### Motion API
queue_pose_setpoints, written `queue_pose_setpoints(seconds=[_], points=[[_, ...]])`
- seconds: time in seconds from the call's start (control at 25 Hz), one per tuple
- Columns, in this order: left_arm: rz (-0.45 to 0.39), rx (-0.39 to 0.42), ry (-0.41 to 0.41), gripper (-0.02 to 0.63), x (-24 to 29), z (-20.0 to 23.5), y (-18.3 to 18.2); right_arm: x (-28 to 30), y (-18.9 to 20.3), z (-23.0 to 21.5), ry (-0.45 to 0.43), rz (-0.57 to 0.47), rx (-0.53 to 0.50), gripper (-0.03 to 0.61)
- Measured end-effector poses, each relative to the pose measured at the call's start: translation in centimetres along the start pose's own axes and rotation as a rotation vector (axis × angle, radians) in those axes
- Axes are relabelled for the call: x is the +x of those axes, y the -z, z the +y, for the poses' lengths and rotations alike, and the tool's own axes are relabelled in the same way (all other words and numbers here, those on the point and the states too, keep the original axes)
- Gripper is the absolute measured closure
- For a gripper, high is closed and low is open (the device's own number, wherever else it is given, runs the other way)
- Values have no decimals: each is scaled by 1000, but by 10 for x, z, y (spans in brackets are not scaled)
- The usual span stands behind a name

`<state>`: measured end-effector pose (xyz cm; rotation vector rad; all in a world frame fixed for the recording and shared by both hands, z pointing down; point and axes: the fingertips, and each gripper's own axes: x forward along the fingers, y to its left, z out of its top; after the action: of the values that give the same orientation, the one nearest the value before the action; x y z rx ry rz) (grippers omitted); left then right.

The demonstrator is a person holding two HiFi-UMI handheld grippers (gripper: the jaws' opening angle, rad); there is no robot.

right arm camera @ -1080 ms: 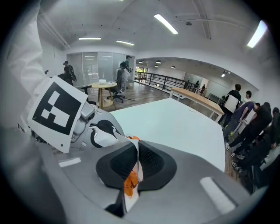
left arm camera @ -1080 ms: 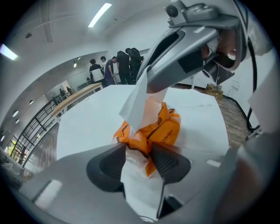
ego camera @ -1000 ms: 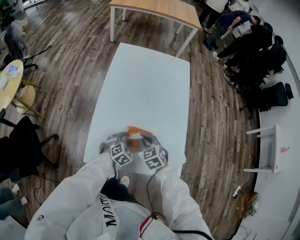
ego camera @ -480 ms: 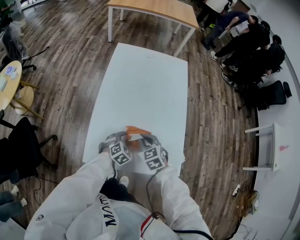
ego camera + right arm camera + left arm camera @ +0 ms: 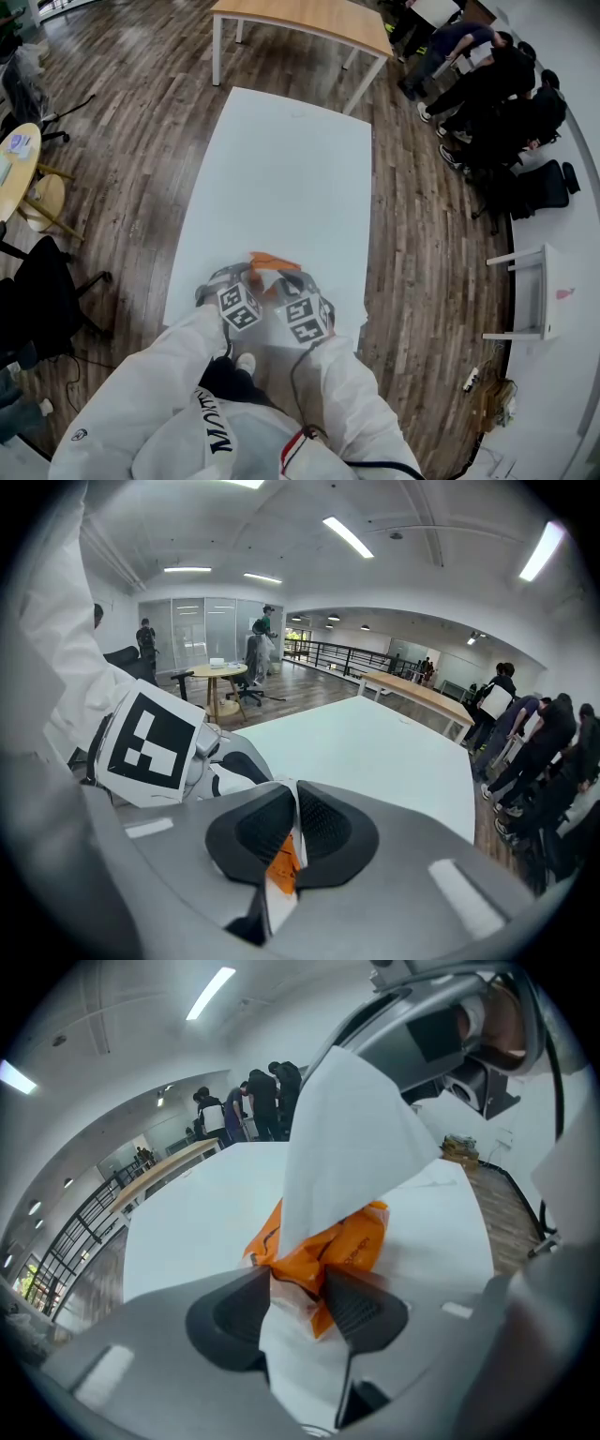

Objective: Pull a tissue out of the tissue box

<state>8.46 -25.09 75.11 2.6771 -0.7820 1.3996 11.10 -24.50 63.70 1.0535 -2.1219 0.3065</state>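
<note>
Fingers (image 5: 230, 1321) of the left gripper (image 5: 298, 1283) pinch the crinkly orange plastic tissue pack (image 5: 354, 1241) at lower centre. The right gripper (image 5: 292, 822) is clamped flat on the white paper tissue sheet (image 5: 347, 1138), seemingly part-drawn. Neither has shifted over the last second, so the pull looks paused. Beyond stretches the white tabletop (image 5: 281, 169).

From above, my left cube (image 5: 239, 307) and right cube (image 5: 305, 320) hide both sets of jaws, and only the far tip of the pack (image 5: 272, 260) shows past them. At my left gripper (image 5: 298, 1299) the tissue (image 5: 347, 1138) covers the pack's top, and its print is too blurred to read. Between the jaws of my right gripper (image 5: 292, 823) only a white edge and an orange sliver show.
</note>
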Motion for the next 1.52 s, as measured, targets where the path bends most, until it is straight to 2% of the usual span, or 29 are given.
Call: queue_pose_setpoints(seconds=[1.52], points=[[19,1,-17,442,7,3,8,-45,-43,-22,81,-136,37,575]])
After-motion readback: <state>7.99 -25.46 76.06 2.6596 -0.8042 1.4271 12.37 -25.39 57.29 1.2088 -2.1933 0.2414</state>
